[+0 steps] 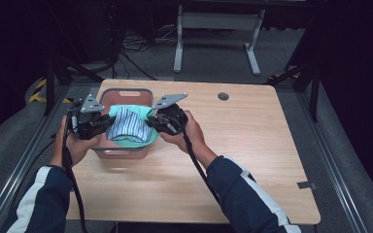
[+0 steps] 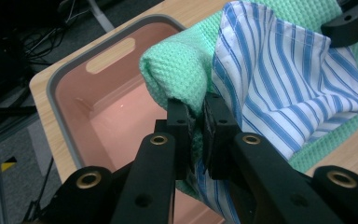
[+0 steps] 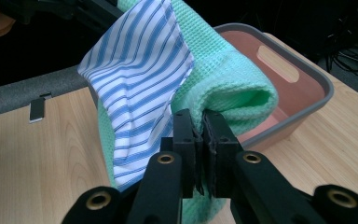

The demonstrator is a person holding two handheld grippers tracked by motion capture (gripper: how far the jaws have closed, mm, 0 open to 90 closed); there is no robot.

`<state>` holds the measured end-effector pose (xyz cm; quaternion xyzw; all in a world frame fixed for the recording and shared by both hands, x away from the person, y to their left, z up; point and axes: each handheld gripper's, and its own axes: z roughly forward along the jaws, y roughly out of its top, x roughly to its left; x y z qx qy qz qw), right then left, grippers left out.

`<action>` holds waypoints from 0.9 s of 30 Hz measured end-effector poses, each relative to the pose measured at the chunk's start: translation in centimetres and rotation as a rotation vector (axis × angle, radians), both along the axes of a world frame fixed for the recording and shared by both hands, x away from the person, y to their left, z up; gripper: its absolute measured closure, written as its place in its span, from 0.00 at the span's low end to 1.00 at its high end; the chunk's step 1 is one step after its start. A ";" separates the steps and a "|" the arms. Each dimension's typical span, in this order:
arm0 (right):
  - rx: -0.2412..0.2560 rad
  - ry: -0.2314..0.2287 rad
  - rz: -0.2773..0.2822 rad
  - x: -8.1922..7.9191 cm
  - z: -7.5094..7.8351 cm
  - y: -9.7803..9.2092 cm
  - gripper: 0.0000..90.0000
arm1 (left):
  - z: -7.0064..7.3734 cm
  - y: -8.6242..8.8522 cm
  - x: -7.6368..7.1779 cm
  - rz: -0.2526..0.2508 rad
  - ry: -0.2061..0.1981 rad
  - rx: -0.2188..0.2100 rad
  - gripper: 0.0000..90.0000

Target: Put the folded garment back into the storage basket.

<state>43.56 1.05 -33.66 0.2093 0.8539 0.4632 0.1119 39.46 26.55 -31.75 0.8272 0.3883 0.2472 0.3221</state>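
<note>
A mint-green waffle cloth [image 1: 135, 140] and a blue-and-white striped cloth [image 1: 125, 125] hang together over a pink bin [image 1: 126, 95] with a grey rim at the table's left. My left gripper [image 1: 102, 124] is shut on their left edge; in the left gripper view its jaws pinch the green cloth [image 2: 179, 70] and the striped cloth [image 2: 289, 88] above the bin [image 2: 70, 100]. My right gripper [image 1: 154, 121] is shut on the right edge, where the green cloth [image 3: 228, 88] folds beside the striped cloth [image 3: 140, 79], with the bin [image 3: 307, 93] behind.
The wooden table [image 1: 252, 141] is bare to the right and front of the bin, with a round cable hole [image 1: 223, 96] near its far edge. A metal table leg frame [image 1: 218, 29] and cables stand on the floor beyond.
</note>
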 end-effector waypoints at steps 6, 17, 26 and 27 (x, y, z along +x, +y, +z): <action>-0.002 0.002 0.004 0.6 -0.2 0.9 0.94 | -0.4 0.9 0.6 0.016 0.012 0.005 0.92; -0.026 -0.008 0.014 1.8 -0.7 3.0 0.94 | -0.9 1.6 1.9 0.054 0.014 0.022 0.92; -0.058 0.003 0.007 2.6 -1.5 4.6 0.94 | -1.6 2.5 2.6 0.079 0.031 0.048 0.92; -0.062 0.004 0.007 2.7 -1.6 4.7 0.94 | -1.8 2.5 2.7 0.081 0.029 0.038 0.92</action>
